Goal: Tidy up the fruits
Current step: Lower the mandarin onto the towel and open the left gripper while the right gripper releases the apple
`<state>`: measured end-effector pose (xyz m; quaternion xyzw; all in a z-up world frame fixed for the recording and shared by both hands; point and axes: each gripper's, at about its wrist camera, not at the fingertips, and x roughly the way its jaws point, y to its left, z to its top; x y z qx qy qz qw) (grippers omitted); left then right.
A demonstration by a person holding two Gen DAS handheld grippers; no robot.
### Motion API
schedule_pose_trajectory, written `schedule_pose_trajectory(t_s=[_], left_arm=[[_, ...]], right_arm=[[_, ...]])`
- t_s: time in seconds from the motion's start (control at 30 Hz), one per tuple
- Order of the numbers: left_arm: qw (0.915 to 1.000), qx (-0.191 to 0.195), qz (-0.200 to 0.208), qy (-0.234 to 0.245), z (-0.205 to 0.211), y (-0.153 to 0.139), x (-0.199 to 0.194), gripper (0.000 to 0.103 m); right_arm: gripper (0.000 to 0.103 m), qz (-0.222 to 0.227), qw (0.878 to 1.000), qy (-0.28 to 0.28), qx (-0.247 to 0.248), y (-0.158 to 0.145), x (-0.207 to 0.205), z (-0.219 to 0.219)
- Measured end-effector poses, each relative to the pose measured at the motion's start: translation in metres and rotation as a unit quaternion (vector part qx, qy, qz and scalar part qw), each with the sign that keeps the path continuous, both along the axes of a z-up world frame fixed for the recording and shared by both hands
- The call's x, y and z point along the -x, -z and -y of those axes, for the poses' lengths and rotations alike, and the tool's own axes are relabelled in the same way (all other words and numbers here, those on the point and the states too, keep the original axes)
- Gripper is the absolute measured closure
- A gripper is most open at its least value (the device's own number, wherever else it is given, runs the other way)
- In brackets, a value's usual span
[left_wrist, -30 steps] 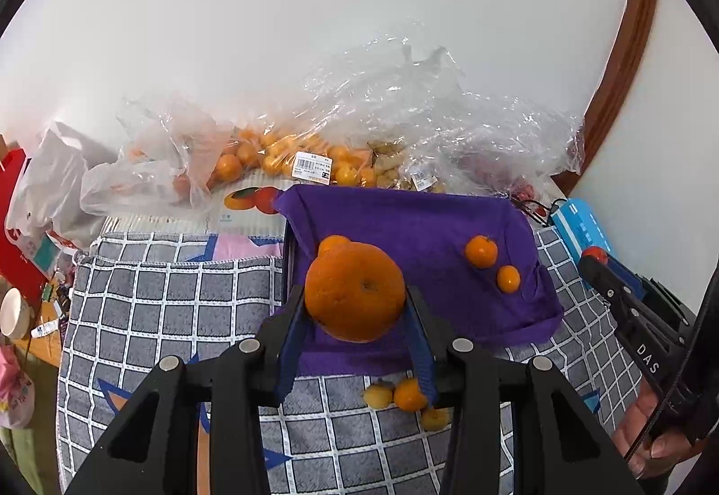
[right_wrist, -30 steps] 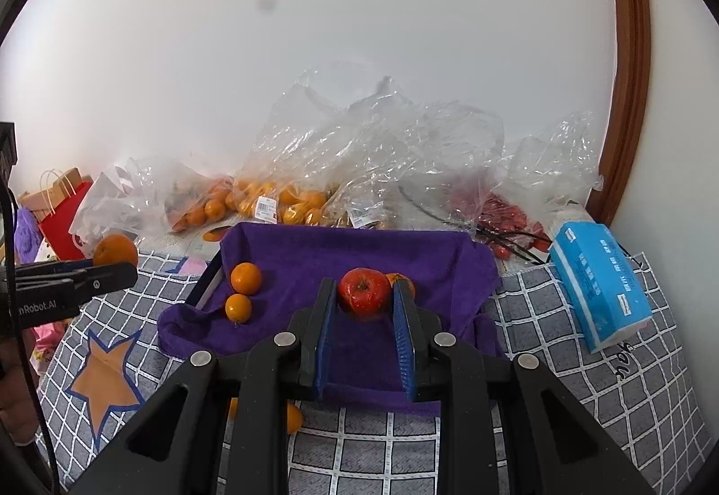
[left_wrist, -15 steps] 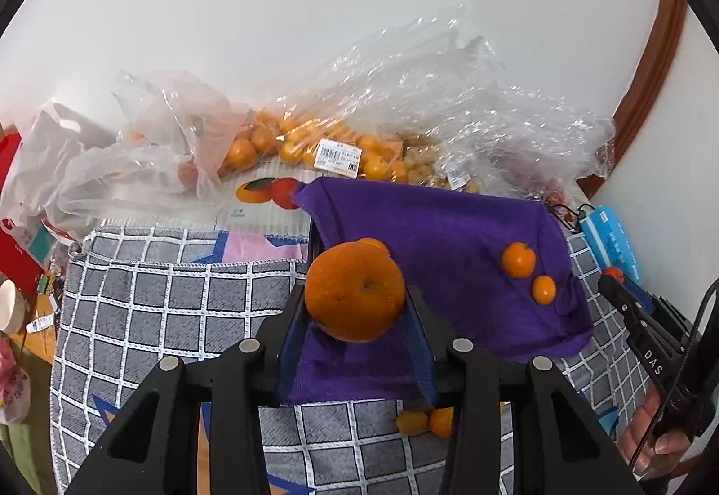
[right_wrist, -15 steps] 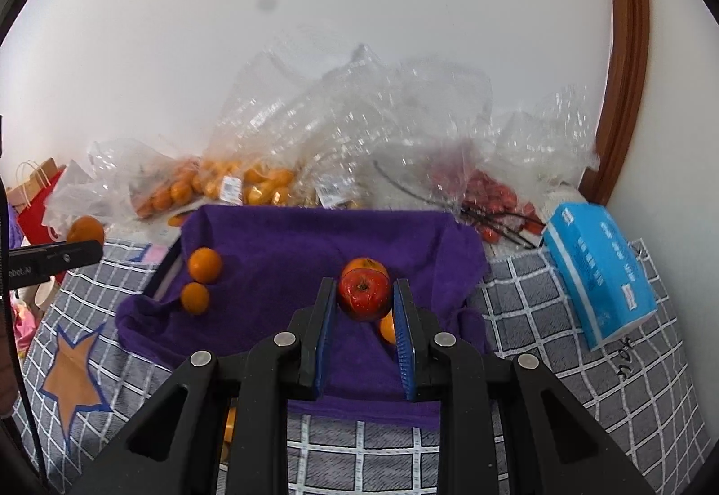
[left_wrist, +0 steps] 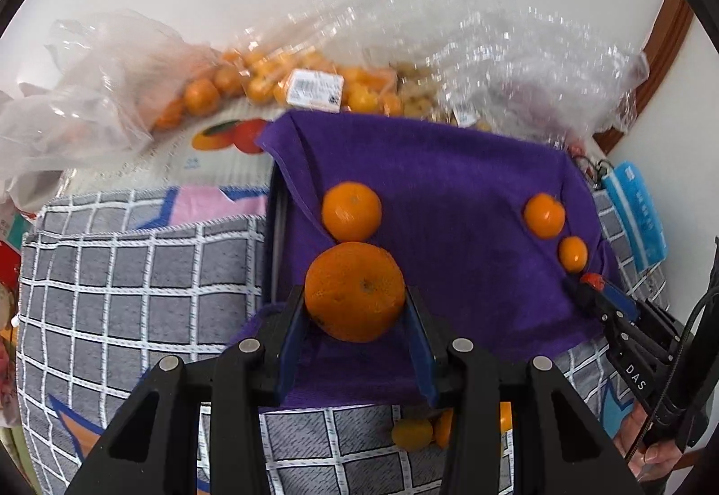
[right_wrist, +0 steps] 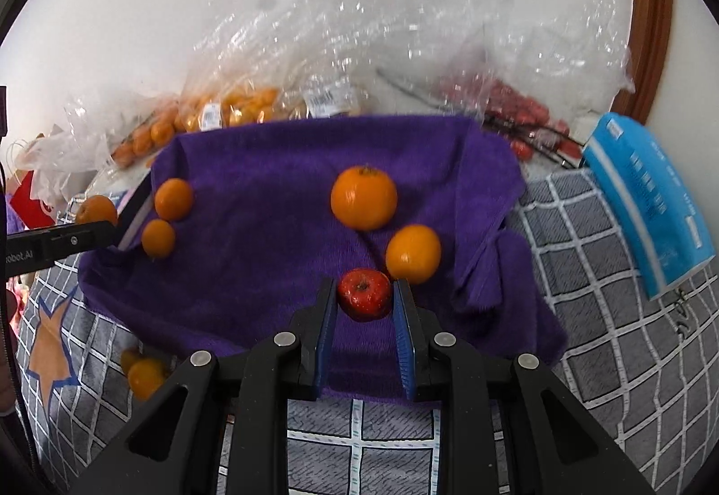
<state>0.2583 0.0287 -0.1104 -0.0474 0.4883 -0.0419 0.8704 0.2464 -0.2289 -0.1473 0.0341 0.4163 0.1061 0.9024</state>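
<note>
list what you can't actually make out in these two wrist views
- Fruit in the clear plastic bags: both views, crinkled glare and blur hide kinds and count.
- Red fruit bag: right wrist view, film and blur; type unclear.
- Tray under the purple towel: left wrist view, only a dark edge shows.
- Small orange fruits on the checked cloth: left wrist view, partly behind the left gripper.

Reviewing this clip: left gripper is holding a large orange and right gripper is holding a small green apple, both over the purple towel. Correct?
Not quite: the apple in the right gripper is red, as the right wrist view shows. The left gripper does hold the large orange over the purple towel.
</note>
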Motion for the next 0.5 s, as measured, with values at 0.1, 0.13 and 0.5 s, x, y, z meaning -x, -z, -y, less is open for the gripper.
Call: schedule_pose_trajectory(t_s=[0.1,0.13,0.5], left_arm=[[0.9997,-0.022,-0.006,0.002,0.005,0.010,-0.002,0.063],[0.9998,-0.019,-0.010,0.004,0.005,0.013,-0.003,0.063],[0.9996,0.001,-0.024,0.015,0.002,0.029,-0.004,0.063]], right_arm=[[0.078,-0.006,1.000,-0.003,0.011,0.008,-0.001,-0.002],[0.078,-0.011,1.000,-0.004,0.010,0.010,-0.002,-0.002],[0.078,-0.020,1.000,0.003,0.021,0.015,-0.008,-0.003]])
